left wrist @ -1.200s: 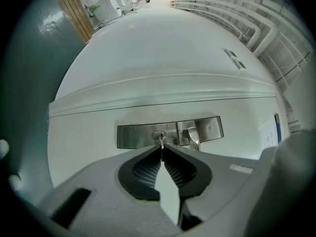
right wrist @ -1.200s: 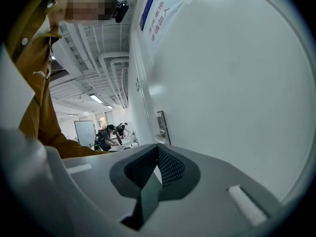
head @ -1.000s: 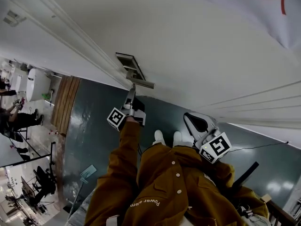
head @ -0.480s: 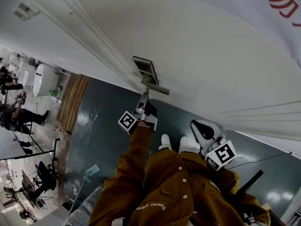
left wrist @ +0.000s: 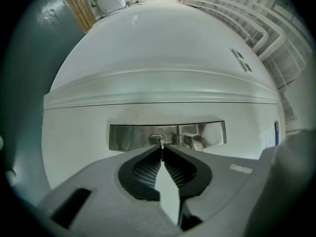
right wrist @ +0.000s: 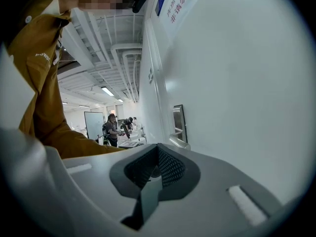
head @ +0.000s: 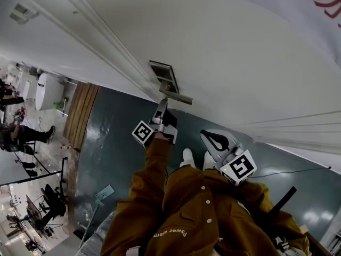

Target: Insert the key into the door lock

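On the white door (head: 224, 47) sits a steel lock plate (left wrist: 126, 137) with an oval keyhole (left wrist: 156, 139) and a lever handle (left wrist: 197, 142). My left gripper (left wrist: 161, 148) is shut on a thin silver key (left wrist: 161, 143) whose tip is at the keyhole. In the head view the left gripper (head: 161, 108) points at the lock plate (head: 162, 74), just beside the handle (head: 177, 96). My right gripper (head: 206, 136) hangs lower right, away from the door. In the right gripper view its jaws (right wrist: 157, 149) are shut with nothing seen between them, and the lock plate (right wrist: 178, 122) is ahead.
A dark green floor (head: 106, 143) runs below the door, with wooden planks (head: 80, 116) at the left. The person's brown jacket (head: 186, 212) fills the lower head view. People and desks (right wrist: 116, 130) stand far down the room.
The right gripper has drifted left, closer to the left gripper. The left gripper has stayed at the lock with the key.
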The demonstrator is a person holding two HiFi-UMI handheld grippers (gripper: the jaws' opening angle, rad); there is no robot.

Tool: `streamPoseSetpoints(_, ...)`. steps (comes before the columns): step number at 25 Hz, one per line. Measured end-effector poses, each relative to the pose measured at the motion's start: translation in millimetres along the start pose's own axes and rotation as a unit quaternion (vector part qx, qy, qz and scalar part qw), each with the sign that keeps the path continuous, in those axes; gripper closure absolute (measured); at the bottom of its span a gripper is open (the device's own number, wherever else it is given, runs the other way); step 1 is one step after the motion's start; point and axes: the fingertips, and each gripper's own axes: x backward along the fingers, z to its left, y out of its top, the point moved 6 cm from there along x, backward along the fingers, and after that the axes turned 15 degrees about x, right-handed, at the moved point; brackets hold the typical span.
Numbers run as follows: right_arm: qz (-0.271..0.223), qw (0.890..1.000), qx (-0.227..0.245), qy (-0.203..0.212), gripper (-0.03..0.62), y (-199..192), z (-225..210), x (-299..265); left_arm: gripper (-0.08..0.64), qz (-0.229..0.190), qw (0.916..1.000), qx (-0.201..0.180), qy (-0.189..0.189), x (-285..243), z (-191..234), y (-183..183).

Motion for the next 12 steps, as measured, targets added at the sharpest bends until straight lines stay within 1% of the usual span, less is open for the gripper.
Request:
streamPoseSetpoints(3, 0.003, 1.0, 0.011, 0.006, 0.586, -2, 3, -8, 0.538, 0.003, 1.0, 0.004, -0.001, -2, 2, 3)
streamPoseSetpoints(7, -0.025, 0.998, 0.054, 0.01, 0.586, 3, 2, -19, 0.54, 0.008, 0.9999, 0.006, 0.004, -11, 3, 6)
streamPoseSetpoints(12, -0.019, 0.997, 0.068, 0.011, 0.586, 2, 3, -31, 0.538, 0.015, 0.9999, 0.004, 0.004, -23, 2, 9)
